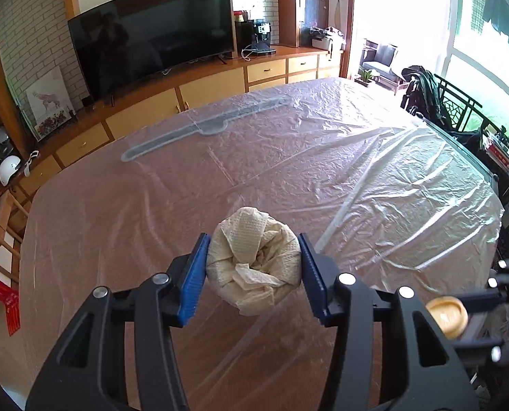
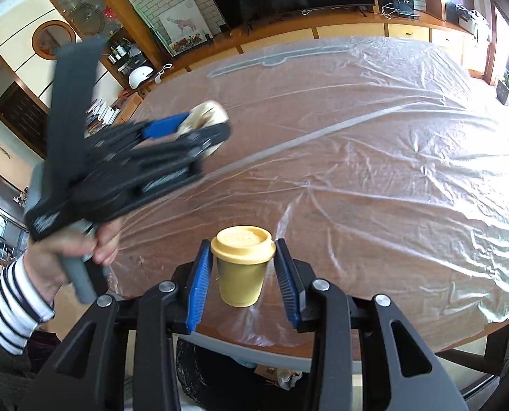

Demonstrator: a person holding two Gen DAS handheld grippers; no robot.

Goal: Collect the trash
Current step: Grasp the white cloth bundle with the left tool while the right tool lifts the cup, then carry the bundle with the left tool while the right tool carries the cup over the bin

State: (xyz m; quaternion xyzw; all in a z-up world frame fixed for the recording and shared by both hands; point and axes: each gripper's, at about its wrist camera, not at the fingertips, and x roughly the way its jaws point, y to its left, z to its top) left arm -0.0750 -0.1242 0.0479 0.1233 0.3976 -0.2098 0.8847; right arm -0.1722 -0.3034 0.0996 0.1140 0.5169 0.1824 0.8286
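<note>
In the right wrist view we see the left gripper [image 2: 199, 126] blurred, its far pad hidden behind the crumpled paper wad [image 1: 254, 260] it clamps above the plastic-covered bench [image 1: 288, 171]. A hand [image 2: 73, 250] in a striped sleeve tilts it downward. Our right gripper [image 2: 242, 274] pinches the lidded yellow cup [image 2: 242, 267] at the bench's near edge — its base looks clear of the surface.

A dark television [image 1: 151, 30] on wooden cabinets [image 1: 199, 92] against white brick — bright windows [image 1: 473, 54] to the right.
</note>
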